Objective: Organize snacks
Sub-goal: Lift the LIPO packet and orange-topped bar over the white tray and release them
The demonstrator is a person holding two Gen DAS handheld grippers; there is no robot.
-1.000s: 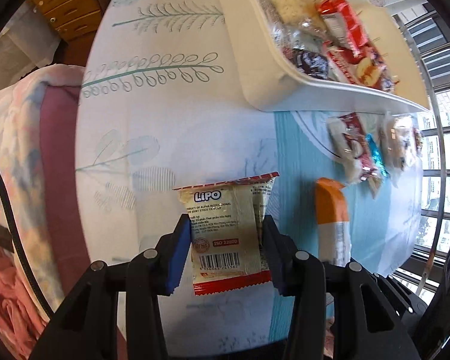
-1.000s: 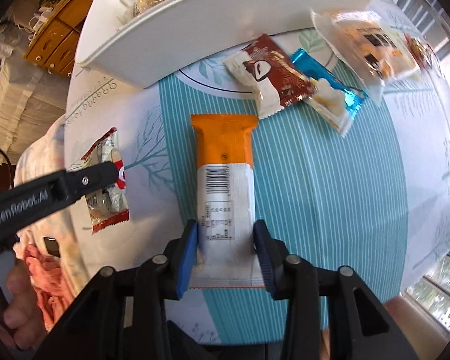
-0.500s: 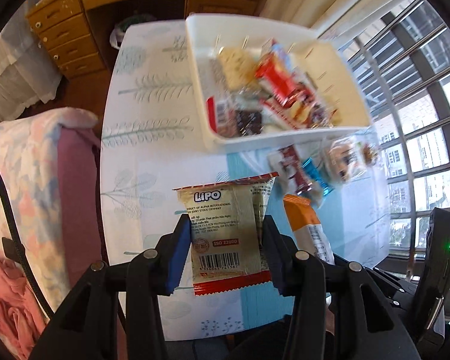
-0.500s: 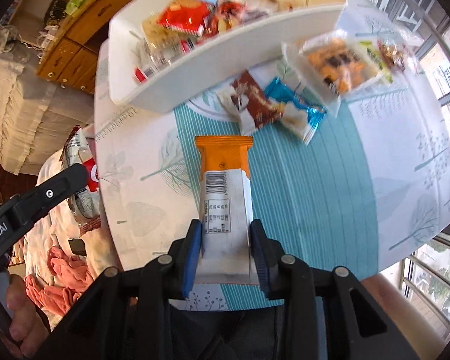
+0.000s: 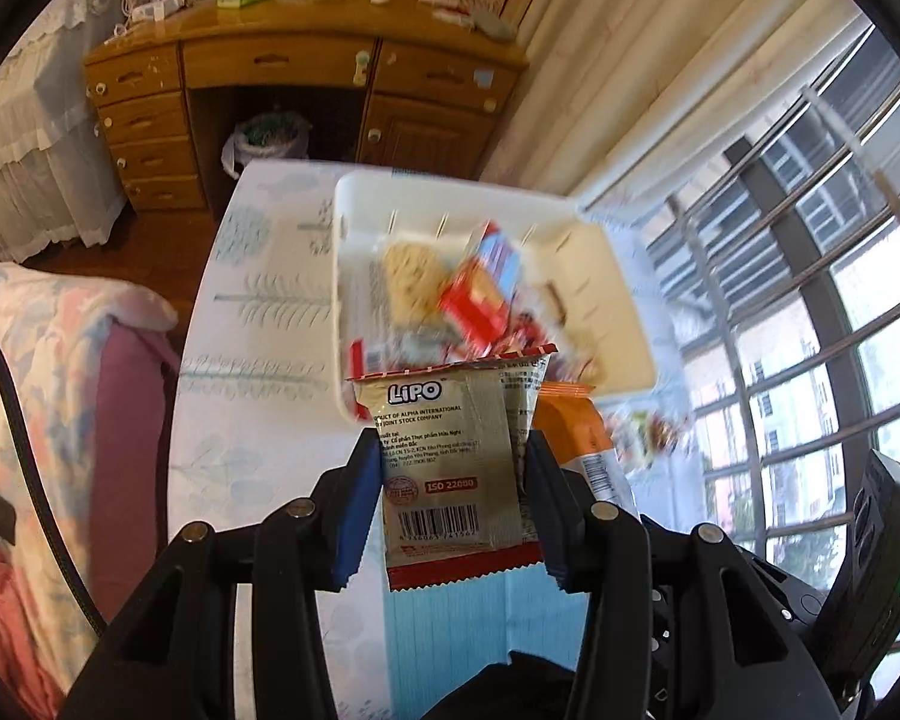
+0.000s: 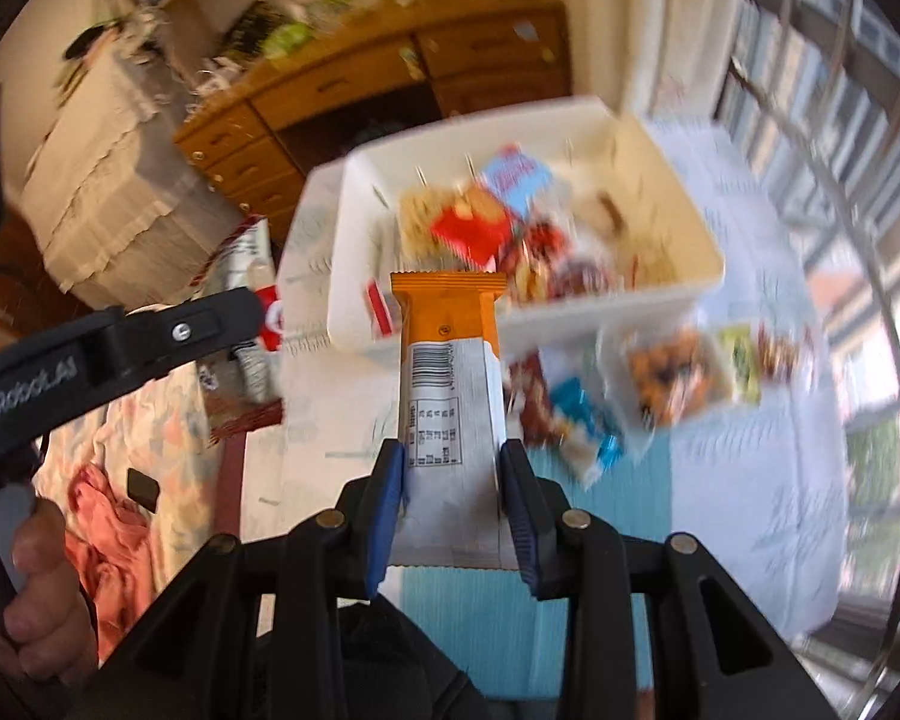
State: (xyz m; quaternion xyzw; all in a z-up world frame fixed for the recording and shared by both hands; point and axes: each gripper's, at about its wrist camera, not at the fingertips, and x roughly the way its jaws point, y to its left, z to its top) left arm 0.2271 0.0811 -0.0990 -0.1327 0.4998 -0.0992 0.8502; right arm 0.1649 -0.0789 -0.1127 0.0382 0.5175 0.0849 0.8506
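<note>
The left gripper (image 5: pixel 453 498) is clamped on a Lipo biscuit packet (image 5: pixel 450 462), its blue pads pressing the packet's two sides, and holds it in the air above the near part of the tabletop (image 5: pixel 258 396). The right gripper (image 6: pixel 450 498) is clamped on an orange-and-white snack bar (image 6: pixel 450 360), also held clear of the table, its orange end pointing toward the white bin (image 6: pixel 624 306). The bin sits toward the far edge of the tabletop and holds a blurred heap of wrapped snacks, among them a red packet (image 6: pixel 471 231). Just in front of the bin's near wall, toward the right edge, lie loose snacks: a blue-wrapped one (image 6: pixel 588 426) and a clear bag of orange pieces (image 6: pixel 669 375)
</note>
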